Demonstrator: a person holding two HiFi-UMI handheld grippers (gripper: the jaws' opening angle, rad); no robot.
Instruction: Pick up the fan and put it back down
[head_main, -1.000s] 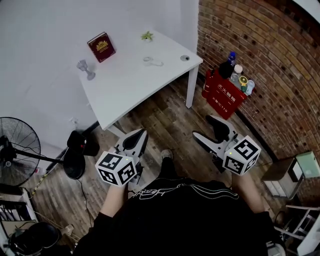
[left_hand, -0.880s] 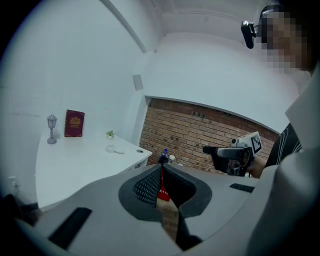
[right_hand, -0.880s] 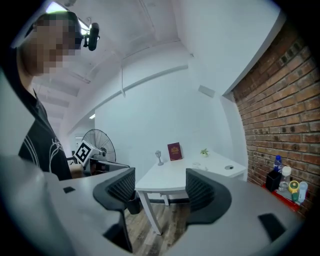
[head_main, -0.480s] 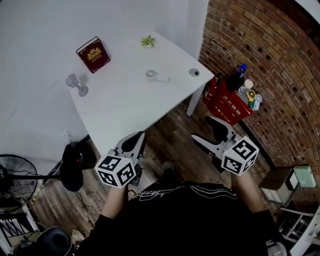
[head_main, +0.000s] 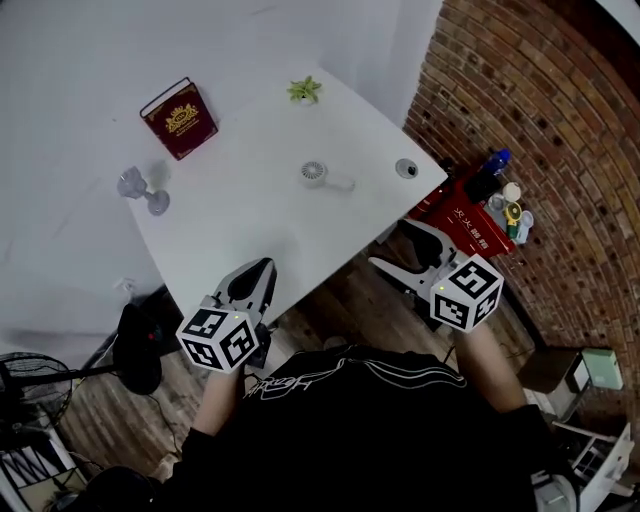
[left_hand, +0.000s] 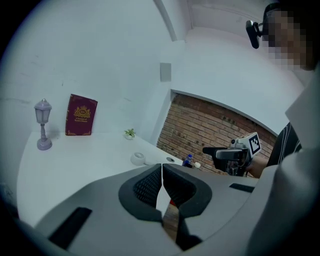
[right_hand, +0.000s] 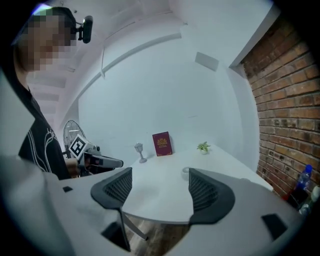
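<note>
Right of centre on the table (head_main: 240, 240), find the fan (head_main: 315, 172) lying flat, round head with a stub handle pointing right. Looks light and stiff, likely smooth plastic that could slip, with a thin grille easy to crush; best to pinch the handle or span the head's rim, gently. Right gripper (head_main: 388, 245) gaping wide and empty, jaws just opened further; left gripper (head_main: 258, 275) pinched shut on nothing. Against a second ago: both brought forward to the table's near edge, table nearer in the head view, floor fan (head_main: 25, 378) slid off to the lower-left corner, fan lying where it was.
</note>
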